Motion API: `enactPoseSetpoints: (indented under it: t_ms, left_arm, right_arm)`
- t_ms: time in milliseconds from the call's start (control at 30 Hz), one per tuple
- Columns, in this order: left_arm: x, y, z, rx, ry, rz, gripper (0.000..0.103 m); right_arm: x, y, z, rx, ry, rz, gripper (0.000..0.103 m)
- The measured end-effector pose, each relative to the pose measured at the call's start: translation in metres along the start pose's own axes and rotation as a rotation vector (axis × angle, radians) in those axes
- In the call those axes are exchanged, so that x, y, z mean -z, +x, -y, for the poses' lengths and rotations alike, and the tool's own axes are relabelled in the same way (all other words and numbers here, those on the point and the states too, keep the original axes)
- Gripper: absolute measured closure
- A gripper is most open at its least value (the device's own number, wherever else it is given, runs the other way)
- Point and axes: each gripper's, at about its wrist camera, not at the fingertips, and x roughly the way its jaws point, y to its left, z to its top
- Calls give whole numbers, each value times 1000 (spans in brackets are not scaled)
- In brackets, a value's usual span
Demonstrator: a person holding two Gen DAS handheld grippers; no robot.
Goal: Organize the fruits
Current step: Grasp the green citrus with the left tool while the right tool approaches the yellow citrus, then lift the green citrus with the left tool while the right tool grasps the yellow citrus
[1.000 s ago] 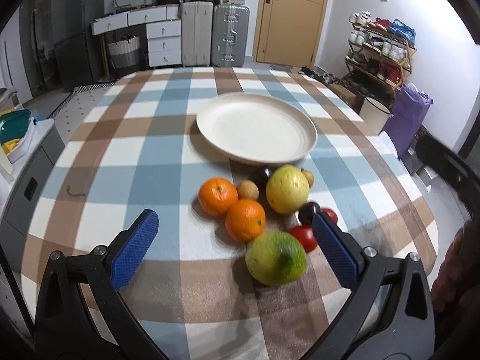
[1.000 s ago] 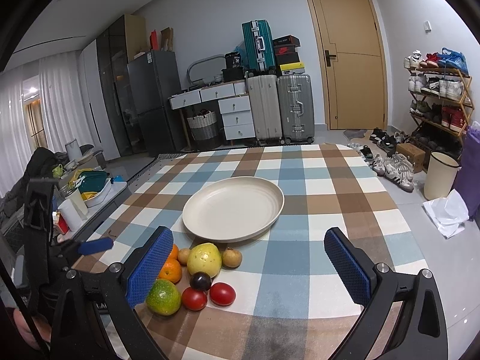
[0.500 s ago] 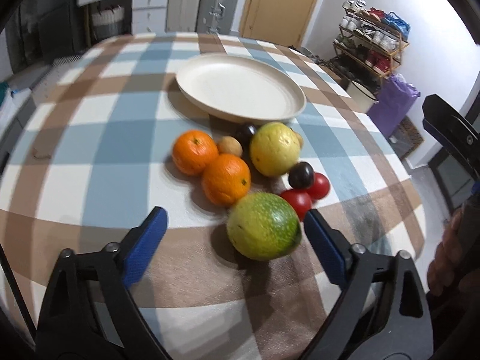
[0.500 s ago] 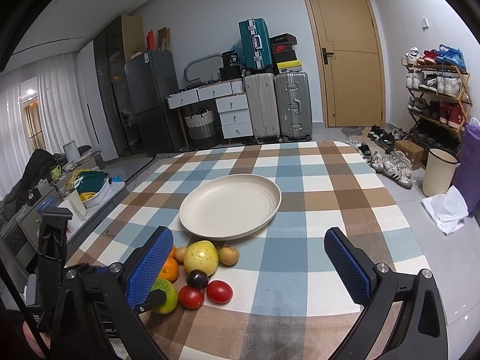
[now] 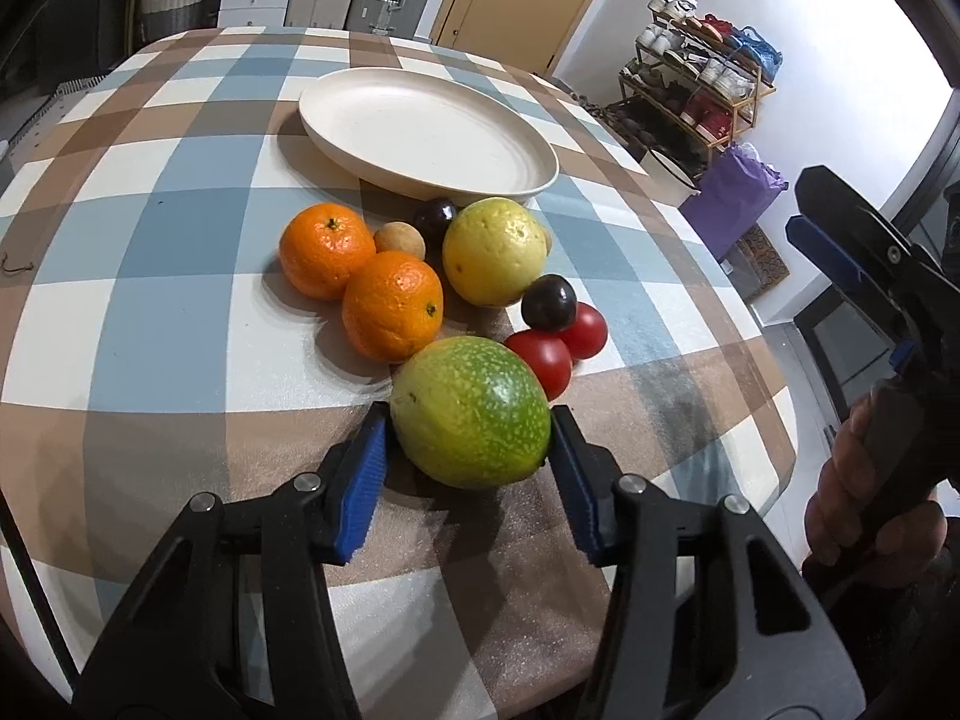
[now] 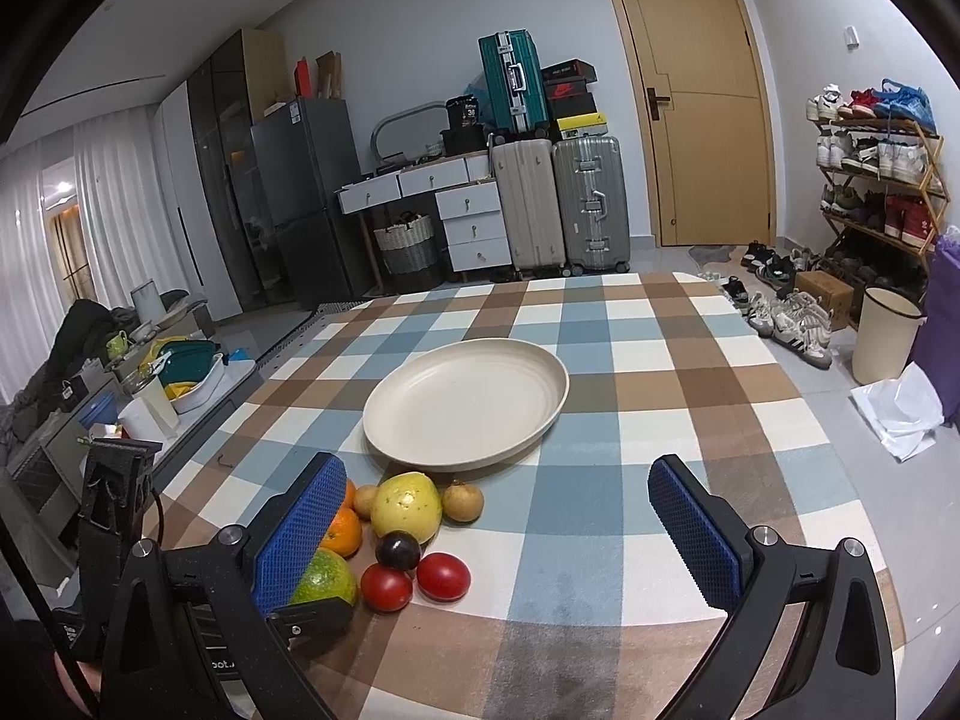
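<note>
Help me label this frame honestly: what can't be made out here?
- Right wrist view: green fruit and oranges partly hidden by the right gripper finger.
- Left wrist view: far dark fruit and small brown fruit partly hidden behind the yellow fruit.

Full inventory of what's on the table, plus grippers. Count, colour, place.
plate: 1, cream, table centre, nothing on it
oranges: 2, orange, left of pile
yellow fruit: 1, yellow, just before plate
green fruit: 1, green-yellow, nearest, between left pads
tomatoes: 2, red, right of green fruit
plums: 2, dark purple, in pile
small brown fruits: 2, tan, by plate
tablecloth: 1, blue-brown-white check
left gripper: jaws just closing, pads touching green fruit
right gripper: open, holding nothing
</note>
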Motion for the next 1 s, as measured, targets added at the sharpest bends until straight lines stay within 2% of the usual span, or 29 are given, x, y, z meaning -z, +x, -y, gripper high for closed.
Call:
enactPoseSetpoints:
  t_ms: [300, 667, 900, 1000]
  left_arm:
    - [6, -26, -2, -13, 21, 41, 54]
    - [-8, -72, -10, -22, 36, 142, 54]
    - [-17, -79, -23, -31, 25, 158, 54]
    - [-20, -76, -28, -28, 15, 154, 54]
  right_arm:
    - [-1, 10, 0, -88, 36, -49, 0]
    - [3, 57, -1, -306, 222, -236, 0]
    - [7, 90, -2, -328, 296, -340, 1]
    - [8, 101, -2, -335, 309, -378, 10]
